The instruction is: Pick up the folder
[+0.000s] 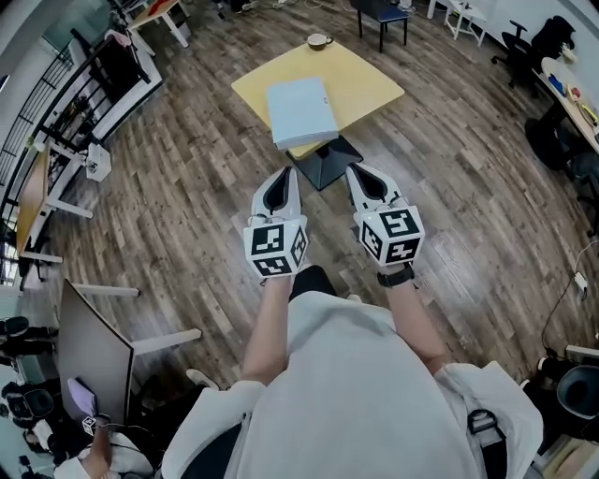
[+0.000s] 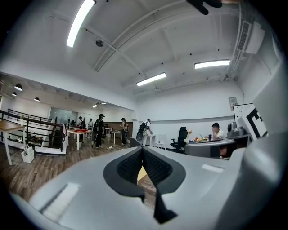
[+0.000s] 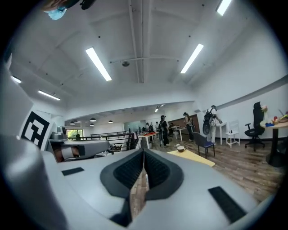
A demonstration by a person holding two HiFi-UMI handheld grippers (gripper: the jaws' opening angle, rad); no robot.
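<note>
A pale blue-white folder (image 1: 301,110) lies flat on the square yellow table (image 1: 365,79), at its near edge. My left gripper (image 1: 289,172) and right gripper (image 1: 353,169) are held side by side, level, just short of the table and below the folder in the head view. Both are shut with nothing between the jaws. In the left gripper view the left gripper (image 2: 142,148) has its pads pressed together, and a sliver of the yellow table (image 2: 140,175) shows under them. In the right gripper view the right gripper (image 3: 143,151) is shut too, with the table (image 3: 194,157) ahead to the right.
A cup (image 1: 319,40) stands at the table's far corner. The table's black base (image 1: 324,162) sits on the wood floor between the grippers. A blue chair (image 1: 382,13) stands behind the table. Desks and a railing (image 1: 65,103) line the left; a monitor (image 1: 91,352) is at lower left. People (image 2: 99,130) stand far off.
</note>
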